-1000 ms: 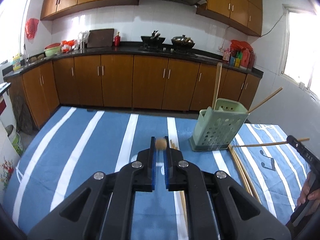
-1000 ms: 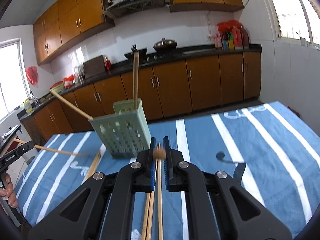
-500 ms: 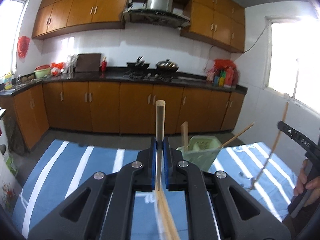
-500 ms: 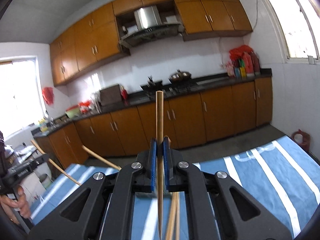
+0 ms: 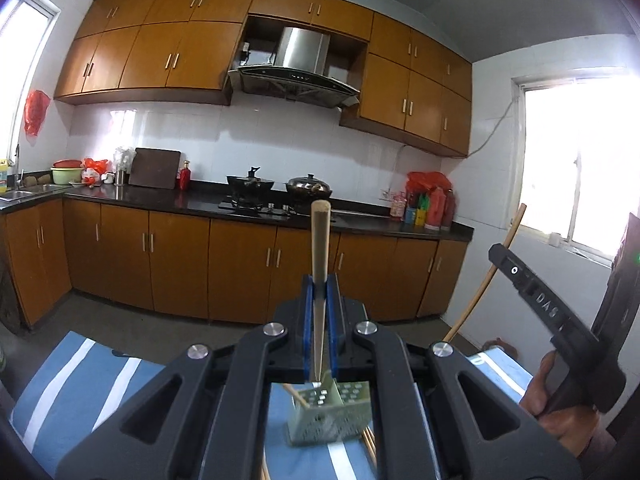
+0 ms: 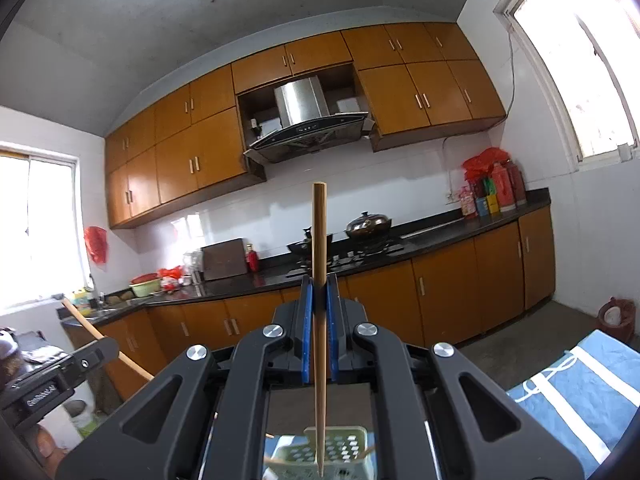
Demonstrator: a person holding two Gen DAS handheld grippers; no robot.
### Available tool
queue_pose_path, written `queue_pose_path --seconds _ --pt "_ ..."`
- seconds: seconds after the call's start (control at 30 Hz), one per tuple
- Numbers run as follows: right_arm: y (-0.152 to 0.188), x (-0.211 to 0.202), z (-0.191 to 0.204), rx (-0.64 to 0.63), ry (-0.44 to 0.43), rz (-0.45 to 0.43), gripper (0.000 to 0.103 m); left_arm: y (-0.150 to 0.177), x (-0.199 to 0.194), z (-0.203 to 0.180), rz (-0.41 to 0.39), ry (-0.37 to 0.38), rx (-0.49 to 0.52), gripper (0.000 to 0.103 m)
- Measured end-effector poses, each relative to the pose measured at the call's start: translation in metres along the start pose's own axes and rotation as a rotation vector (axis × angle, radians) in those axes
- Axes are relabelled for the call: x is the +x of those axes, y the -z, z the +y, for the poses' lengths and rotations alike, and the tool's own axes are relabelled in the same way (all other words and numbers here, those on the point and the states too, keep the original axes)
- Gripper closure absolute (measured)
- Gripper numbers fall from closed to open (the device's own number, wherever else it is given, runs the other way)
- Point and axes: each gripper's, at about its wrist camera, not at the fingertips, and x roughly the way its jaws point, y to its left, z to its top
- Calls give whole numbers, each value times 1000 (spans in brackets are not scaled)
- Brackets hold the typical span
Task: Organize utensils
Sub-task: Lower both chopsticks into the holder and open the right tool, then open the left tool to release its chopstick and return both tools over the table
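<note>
Room: a kitchen was seen, with orange-brown cabinets (image 5: 248,264), a steel range hood (image 5: 298,68) and a dark worktop carrying pans; a bench under a blue-and-white striped cloth (image 5: 76,376) lay low in both views.
Left gripper (image 5: 320,292): its jaws were pressed together on a chopstick (image 5: 319,248), which was held upright with the blunt end up and the thin tip down.
Right gripper (image 6: 320,292): its jaws were likewise pinched on a second chopstick (image 6: 319,264), held upright.
Holder: a pale green perforated utensil basket (image 5: 332,412) stood on the cloth below both grippers; the tip of each held stick was lined up over or just at its mouth.
Step in hand: both sticks were judged to be carried above the basket, ready for insertion.
Next move: each tip would need to be guided down into the basket opening before the jaws were parted; the narrow mouth and the sticks already inside called for careful aim.
Still to sort: loose chopsticks (image 5: 370,446) were seen on the cloth beside the basket.
Hidden: the basket was largely covered by the gripper bodies, so the compartment under each tip could not be told, nor whether either tip had entered. The person's hand (image 5: 560,404) was cut off at the frame edge.
</note>
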Motion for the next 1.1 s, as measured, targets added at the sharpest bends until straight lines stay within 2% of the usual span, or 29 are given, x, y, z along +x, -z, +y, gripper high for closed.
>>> queue_pose_path --seconds 0.23,0.53,0.67,0.8,1.1 --pt "21 32 -4 -19 77 -12 96 17 42 6 65 9 -38 95" --pt "61 46 -11 -8 83 110 96 46 67 13 138 13 -28 95" --pt "60 44 -17 11 74 143 94 53 69 15 159 2 -26 95" --pt "53 37 -18 14 78 147 77 54 66 17 168 -11 -33 95" --pt "39 11 -20 6 95 146 75 48 46 19 154 -31 -54 95"
